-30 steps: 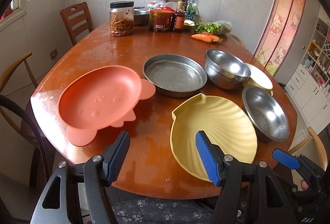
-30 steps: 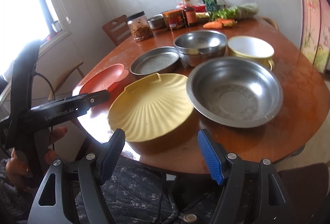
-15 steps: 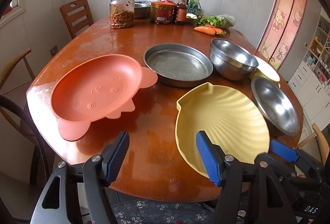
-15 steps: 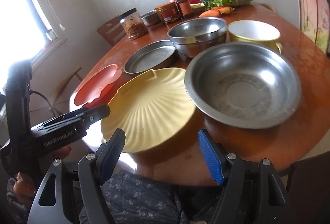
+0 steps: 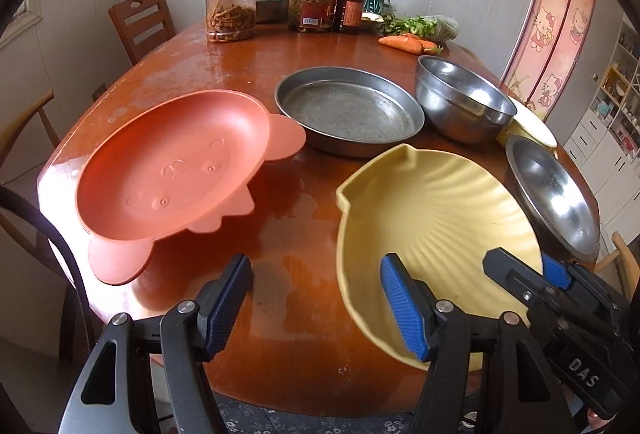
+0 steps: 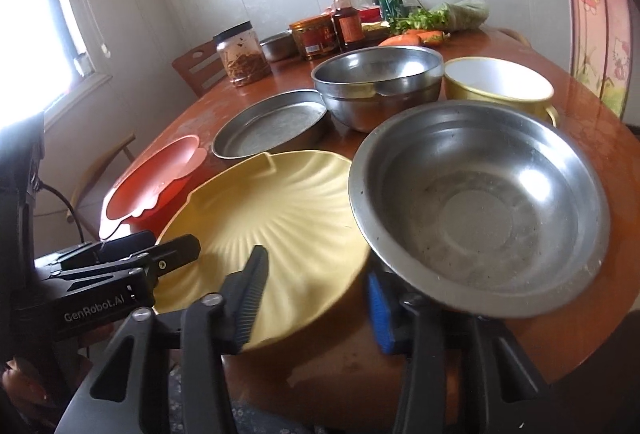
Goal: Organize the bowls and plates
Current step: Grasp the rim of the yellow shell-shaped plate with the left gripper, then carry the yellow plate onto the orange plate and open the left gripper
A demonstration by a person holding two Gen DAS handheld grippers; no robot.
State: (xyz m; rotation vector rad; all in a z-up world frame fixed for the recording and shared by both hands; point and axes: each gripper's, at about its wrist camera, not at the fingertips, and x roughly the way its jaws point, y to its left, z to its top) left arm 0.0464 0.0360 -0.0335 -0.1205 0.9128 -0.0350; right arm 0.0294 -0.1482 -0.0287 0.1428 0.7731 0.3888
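A yellow shell-shaped plate (image 5: 436,218) (image 6: 288,218) lies at the table's near edge. An orange animal-shaped plate (image 5: 168,174) (image 6: 152,182) lies to its left. Behind stand a flat steel pan (image 5: 348,110) (image 6: 272,122), a deep steel bowl (image 5: 464,98) (image 6: 380,82), a wide steel bowl (image 5: 556,194) (image 6: 480,210) and a yellow bowl with white inside (image 6: 500,82). My left gripper (image 5: 316,306) is open, its right finger over the yellow plate's near rim. My right gripper (image 6: 316,294) is open at the yellow plate's near right rim, beside the wide steel bowl.
Jars, bottles, carrots (image 5: 408,42) and greens stand at the far end of the brown table (image 5: 280,218). Wooden chairs (image 5: 140,22) stand at the far left. A cabinet and a pink door are on the right.
Both grippers have moved forward toward the yellow plate. The right gripper has tilted and now reaches the plate's near rim.
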